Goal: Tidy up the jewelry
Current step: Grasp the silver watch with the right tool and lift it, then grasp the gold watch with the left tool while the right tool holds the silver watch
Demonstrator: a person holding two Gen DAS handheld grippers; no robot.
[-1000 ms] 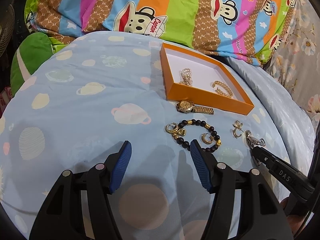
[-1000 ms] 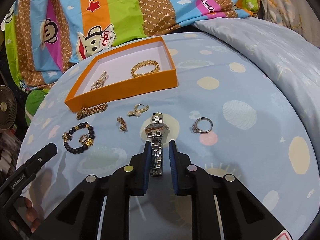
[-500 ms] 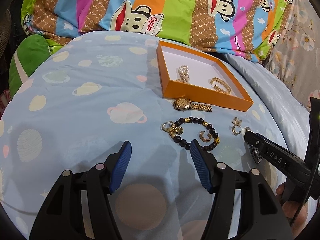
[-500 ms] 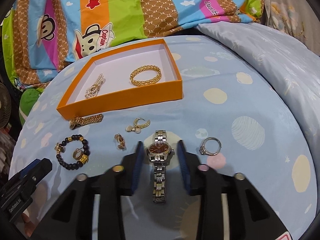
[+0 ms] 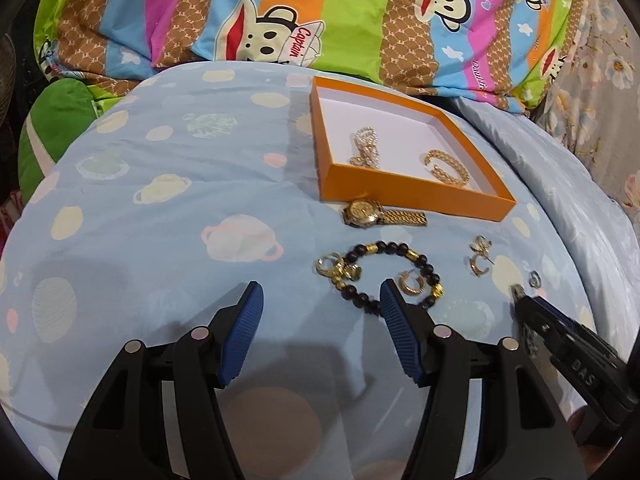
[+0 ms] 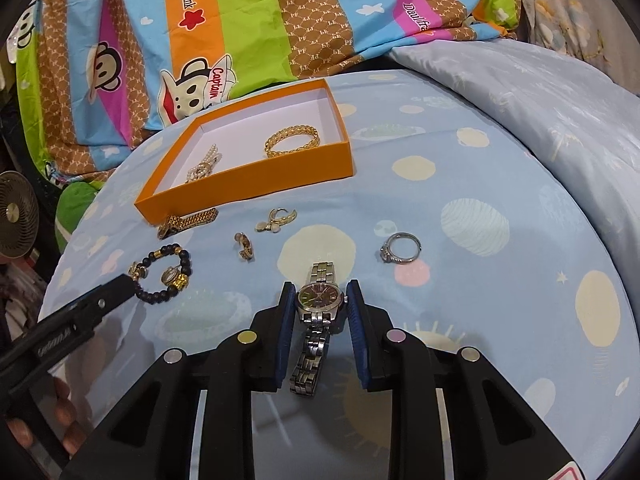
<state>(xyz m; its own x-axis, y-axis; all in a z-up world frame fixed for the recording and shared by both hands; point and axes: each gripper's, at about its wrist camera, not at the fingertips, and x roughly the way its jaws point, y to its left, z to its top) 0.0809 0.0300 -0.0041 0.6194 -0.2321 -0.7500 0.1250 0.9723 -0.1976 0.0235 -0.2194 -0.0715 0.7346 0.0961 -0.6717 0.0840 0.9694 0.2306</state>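
Because the silver steel-link wristwatch with the dark dial [image 6: 320, 300] lies flat on the soft pale-blue planet-print bed cover [image 6: 480, 184], its limp, slippery band favours a hold across the rigid case; the right tongs [image 6: 320, 304] straddle that case, parted, not yet pinching; the left tongs [image 5: 320, 304] gape, holding nothing. Only the right view shows the dial; the left hides it, showing instead the gold watch [image 5: 362, 212] against the orange shallow cardboard tray [image 5: 416, 196].
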